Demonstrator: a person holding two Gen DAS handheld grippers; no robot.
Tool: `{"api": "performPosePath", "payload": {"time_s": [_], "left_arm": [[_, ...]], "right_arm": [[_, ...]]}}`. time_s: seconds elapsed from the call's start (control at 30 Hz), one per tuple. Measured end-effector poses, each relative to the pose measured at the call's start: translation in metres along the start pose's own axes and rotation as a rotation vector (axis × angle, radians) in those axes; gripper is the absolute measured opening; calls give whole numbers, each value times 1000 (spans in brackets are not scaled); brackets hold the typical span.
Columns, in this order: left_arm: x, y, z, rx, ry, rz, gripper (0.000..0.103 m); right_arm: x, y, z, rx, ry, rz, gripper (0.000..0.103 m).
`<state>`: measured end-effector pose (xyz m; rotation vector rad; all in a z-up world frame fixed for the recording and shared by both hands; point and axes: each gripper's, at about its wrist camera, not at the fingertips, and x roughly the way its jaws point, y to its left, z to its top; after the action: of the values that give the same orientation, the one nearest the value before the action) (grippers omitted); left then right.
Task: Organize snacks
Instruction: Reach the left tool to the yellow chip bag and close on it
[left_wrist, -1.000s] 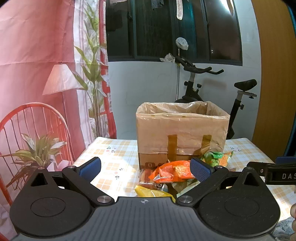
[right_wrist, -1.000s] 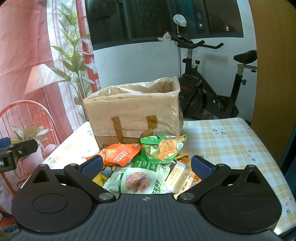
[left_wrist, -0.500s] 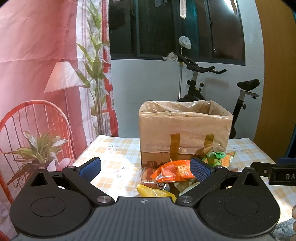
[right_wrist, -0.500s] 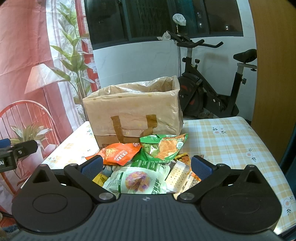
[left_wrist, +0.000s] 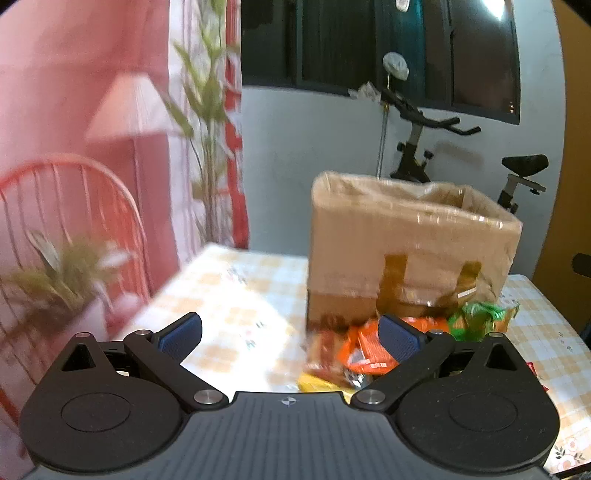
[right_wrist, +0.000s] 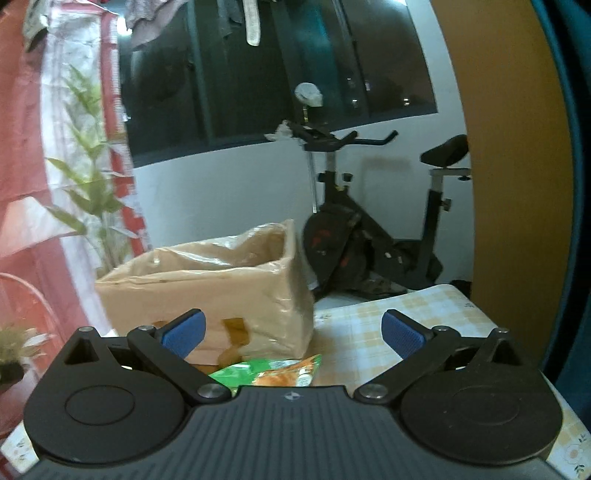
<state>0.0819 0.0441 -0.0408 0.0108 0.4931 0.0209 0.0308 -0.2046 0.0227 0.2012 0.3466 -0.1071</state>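
A cardboard box (left_wrist: 410, 243) lined with clear plastic stands on the checked table (left_wrist: 236, 310), and it also shows in the right wrist view as the box (right_wrist: 207, 295). Snack bags lie heaped at its front: an orange bag (left_wrist: 365, 350), a green bag (left_wrist: 476, 321) and a yellow one (left_wrist: 317, 382). My left gripper (left_wrist: 290, 338) is open above the table, left of the heap, holding nothing. My right gripper (right_wrist: 293, 332) is open too, raised near the box, with a green and orange bag (right_wrist: 273, 371) just below it.
An exercise bike (right_wrist: 369, 229) stands behind the table by the white wall. A red chair (left_wrist: 74, 229) and a plant (left_wrist: 66, 273) are at the left, beside a pink curtain. A wooden panel (right_wrist: 513, 184) rises at the right. The table's right edge (right_wrist: 491, 325) is close.
My left gripper has swung left, so the box and snacks now sit to the right. My right gripper has risen and tilted up; most of the snack heap dropped out of its view.
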Motion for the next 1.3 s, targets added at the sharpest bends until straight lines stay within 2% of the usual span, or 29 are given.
{"api": "performPosePath", "payload": {"time_s": [0.07,0.17,0.37,0.53,0.63,0.83,1.17,1.23,1.3], "left_arm": [[13,1,-9,-11,34,-17,101],[33,-3,-22,2,88,-39,95],[52,-4,-43,-15,135,-92,94],[66,-5,-55,-27,188,-121,94],[75,-5,-62,-56,227,-128,90],[81,-8,-70,-83,248,-180,90],[99,-13,-81,-153,299,-253,91],[101,-16,-83,-128,313,-249,88],[98,-15,-83,-120,300,-272,78]], "right_arm": [[10,2,-3,-18,17,-9,103],[25,7,-11,-33,50,6,103],[47,8,-28,-56,87,13,103],[49,-1,-48,-62,96,-27,103],[46,-11,-61,-45,123,-41,102],[43,-19,-81,-28,171,-38,102],[47,-15,-94,-38,204,-7,102],[48,-16,-96,-30,218,-12,102],[49,-17,-97,-25,222,-15,102]]}}
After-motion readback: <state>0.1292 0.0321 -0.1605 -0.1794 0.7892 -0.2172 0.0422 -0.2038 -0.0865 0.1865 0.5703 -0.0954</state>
